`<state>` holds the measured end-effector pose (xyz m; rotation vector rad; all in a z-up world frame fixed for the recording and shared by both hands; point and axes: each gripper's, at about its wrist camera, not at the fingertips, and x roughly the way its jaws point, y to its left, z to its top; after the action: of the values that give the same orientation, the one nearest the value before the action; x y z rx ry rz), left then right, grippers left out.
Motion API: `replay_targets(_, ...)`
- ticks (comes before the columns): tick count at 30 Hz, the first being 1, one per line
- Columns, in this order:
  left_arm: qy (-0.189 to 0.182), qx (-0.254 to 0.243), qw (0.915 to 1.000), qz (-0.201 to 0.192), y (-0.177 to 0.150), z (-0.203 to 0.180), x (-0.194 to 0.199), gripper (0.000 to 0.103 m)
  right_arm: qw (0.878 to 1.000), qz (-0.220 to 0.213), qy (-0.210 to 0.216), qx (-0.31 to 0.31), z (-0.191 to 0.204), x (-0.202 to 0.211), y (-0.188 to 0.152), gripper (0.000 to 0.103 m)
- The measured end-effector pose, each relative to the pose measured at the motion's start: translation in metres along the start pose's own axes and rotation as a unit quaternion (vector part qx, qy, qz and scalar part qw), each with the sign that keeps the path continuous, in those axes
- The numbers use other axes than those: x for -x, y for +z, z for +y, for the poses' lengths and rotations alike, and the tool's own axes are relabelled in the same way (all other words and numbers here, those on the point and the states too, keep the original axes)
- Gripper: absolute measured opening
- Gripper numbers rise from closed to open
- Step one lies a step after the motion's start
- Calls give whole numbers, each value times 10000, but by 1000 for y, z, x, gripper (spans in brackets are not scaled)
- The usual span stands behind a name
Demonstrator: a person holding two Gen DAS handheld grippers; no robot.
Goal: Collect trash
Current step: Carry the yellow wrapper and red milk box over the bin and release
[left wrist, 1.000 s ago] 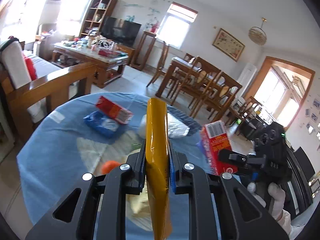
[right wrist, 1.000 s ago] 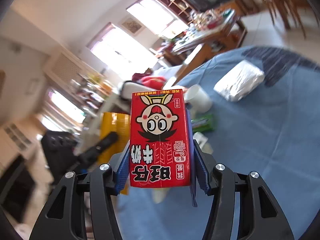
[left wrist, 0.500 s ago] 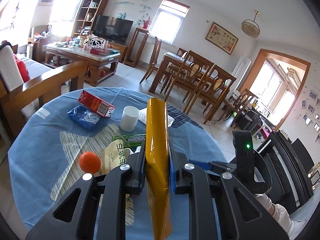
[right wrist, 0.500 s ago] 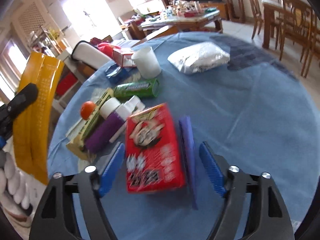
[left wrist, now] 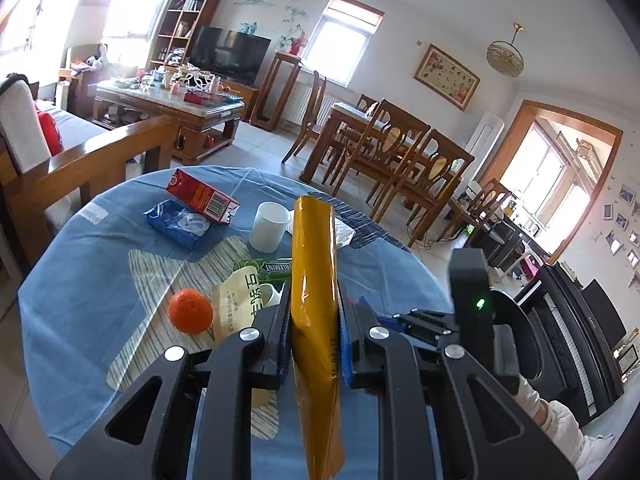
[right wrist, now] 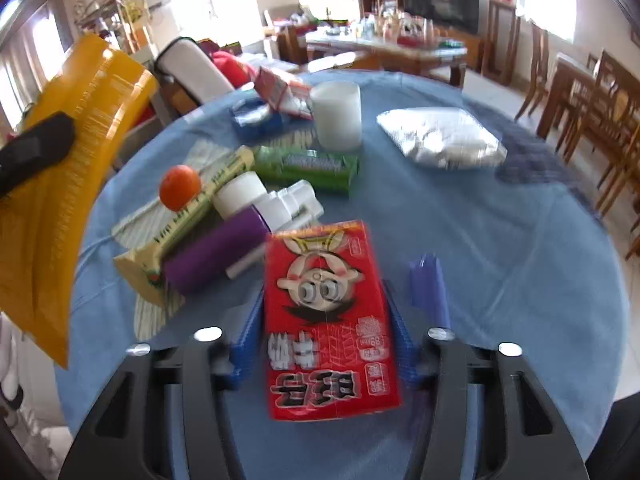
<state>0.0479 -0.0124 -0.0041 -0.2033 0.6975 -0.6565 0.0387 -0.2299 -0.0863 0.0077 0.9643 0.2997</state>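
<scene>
My left gripper [left wrist: 314,320] is shut on a yellow snack bag [left wrist: 314,280] and holds it above the near edge of the round blue table [left wrist: 80,280]; the bag also shows in the right wrist view [right wrist: 68,184]. A red milk carton [right wrist: 330,312] lies between the fingers of my right gripper [right wrist: 324,340], whose jaws stand apart from it. My right gripper also shows in the left wrist view [left wrist: 412,320], low over the table.
On the table lie an orange [right wrist: 180,186], a purple bottle [right wrist: 216,252], a green gum pack [right wrist: 308,166], a white cup [right wrist: 336,114], a silver foil bag [right wrist: 440,136], a second red carton [left wrist: 202,196] and a blue packet [left wrist: 176,224]. Wooden chairs [left wrist: 400,160] stand beyond.
My right gripper swung down over the table and opened; the red carton now sits loose between its jaws. My left gripper still holds the yellow bag.
</scene>
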Motion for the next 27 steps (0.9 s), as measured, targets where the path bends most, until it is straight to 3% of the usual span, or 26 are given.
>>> replay_targets(9, -125, -134, 9998, -17, -1, -14, -1, 20, 9962, -536, 568, -389, -15, 51, -10, 52)
replay_targets(19, -487, -808, 9955, 93, -5, -86, -21, 20, 9884, -1259, 334, -780, -71, 152, -45, 52)
replay_targets(27, -1152, -1495, 9814, 354, -17, -178, -55, 20, 9747, -1669, -276, -1459, -142, 230, -111, 52)
